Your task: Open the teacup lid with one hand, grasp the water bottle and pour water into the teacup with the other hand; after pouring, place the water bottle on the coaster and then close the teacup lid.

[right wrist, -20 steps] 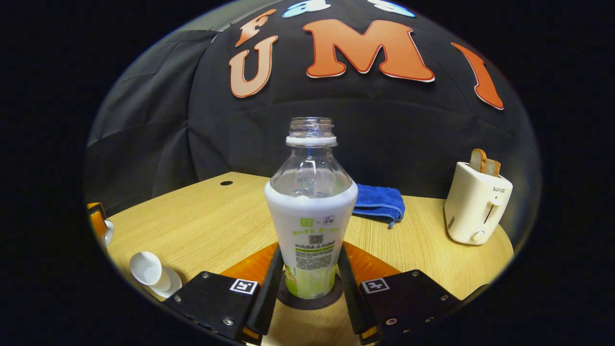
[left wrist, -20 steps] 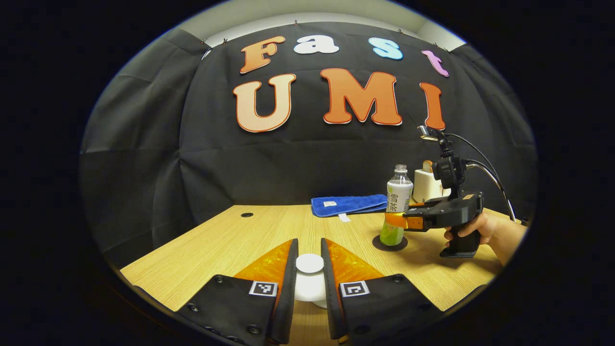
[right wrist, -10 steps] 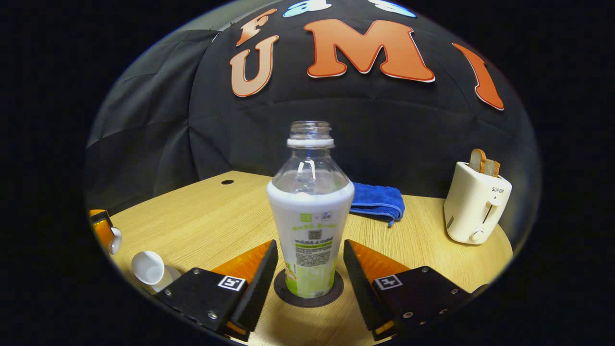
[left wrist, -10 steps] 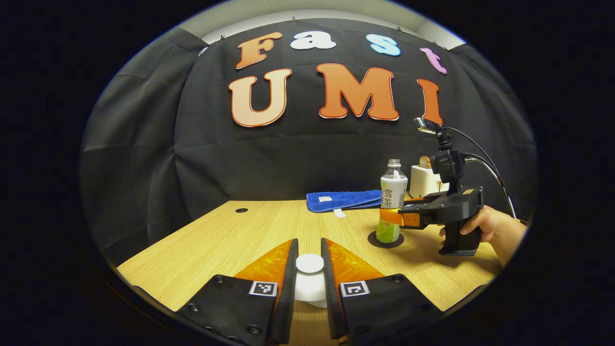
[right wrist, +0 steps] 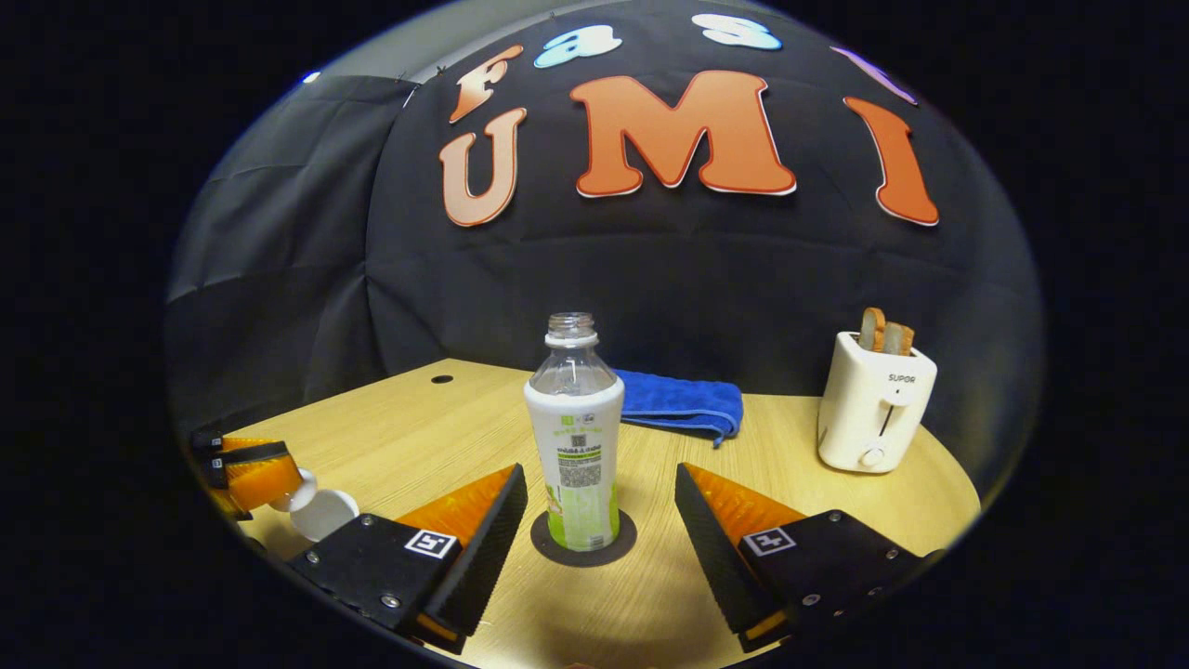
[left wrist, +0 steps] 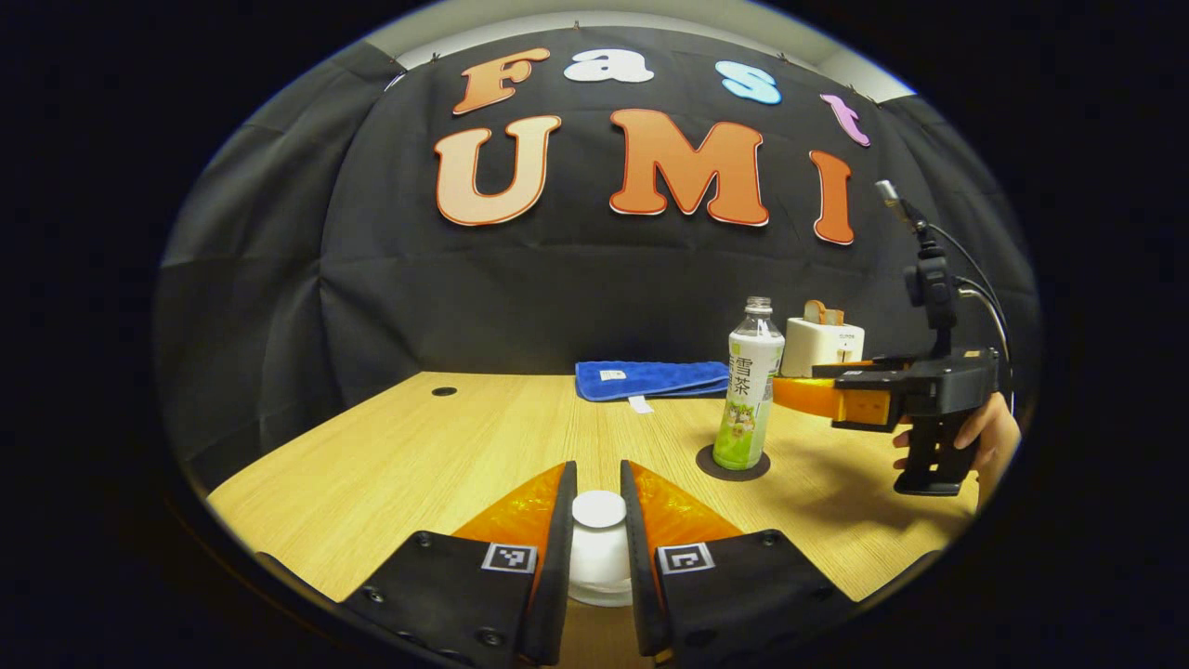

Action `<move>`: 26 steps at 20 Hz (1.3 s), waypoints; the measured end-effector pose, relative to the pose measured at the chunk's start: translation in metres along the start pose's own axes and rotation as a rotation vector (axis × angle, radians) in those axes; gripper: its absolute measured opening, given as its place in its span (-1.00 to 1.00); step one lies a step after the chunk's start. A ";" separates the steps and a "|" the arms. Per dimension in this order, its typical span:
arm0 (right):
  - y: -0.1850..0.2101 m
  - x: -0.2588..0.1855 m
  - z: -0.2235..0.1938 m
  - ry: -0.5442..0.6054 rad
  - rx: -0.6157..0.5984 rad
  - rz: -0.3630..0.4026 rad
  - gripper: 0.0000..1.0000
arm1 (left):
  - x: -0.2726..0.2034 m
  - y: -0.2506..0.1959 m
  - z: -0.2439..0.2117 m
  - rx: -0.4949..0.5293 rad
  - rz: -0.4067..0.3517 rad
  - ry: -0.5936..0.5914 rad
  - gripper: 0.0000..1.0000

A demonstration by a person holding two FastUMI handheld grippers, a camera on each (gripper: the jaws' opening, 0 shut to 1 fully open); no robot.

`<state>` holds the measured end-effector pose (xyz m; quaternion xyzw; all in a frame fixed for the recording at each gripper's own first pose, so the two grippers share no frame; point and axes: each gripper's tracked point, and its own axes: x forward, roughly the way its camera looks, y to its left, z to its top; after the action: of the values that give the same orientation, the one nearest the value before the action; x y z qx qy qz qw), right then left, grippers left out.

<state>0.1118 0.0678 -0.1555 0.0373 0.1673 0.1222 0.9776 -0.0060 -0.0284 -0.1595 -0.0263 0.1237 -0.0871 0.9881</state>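
In the right gripper view the bottle [right wrist: 576,437] stands upright and uncapped on the coaster [right wrist: 583,539], just below the centre of the frame. The right gripper [right wrist: 601,520] is spread wide, its fingers well apart from the bottle on either side and touching nothing. Bare table [right wrist: 427,427] runs off to the left of the bottle; behind it lies a blue cloth [right wrist: 683,401], and a toaster [right wrist: 875,401] stands at the right, near the table's far edge.

At the lower left of that view the left gripper [right wrist: 255,469] shows at the table's rim, with a white piece at its tips beside the cup [right wrist: 325,513] (partly hidden; I cannot tell exactly how they meet).

In the left gripper view the left gripper [left wrist: 599,530] is drawn narrow on the white lid [left wrist: 599,509], both fingers against its sides, at the bottom centre. The bottle [left wrist: 749,398] sits on its coaster [left wrist: 734,465] right of centre. The right gripper [left wrist: 790,392], held by a hand [left wrist: 985,441] at the far right, stands just beside the bottle, apart from it. The table [left wrist: 446,446] lies open toward the left edge.
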 end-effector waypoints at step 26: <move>-0.002 -0.077 0.002 -0.035 0.013 0.004 0.93 | 0.015 0.006 -0.016 0.097 0.072 0.038 0.45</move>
<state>0.0421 0.0458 -0.1295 0.0459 0.1508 0.1222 0.9799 0.0056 -0.0260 -0.1792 0.0279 0.1387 -0.0577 0.9883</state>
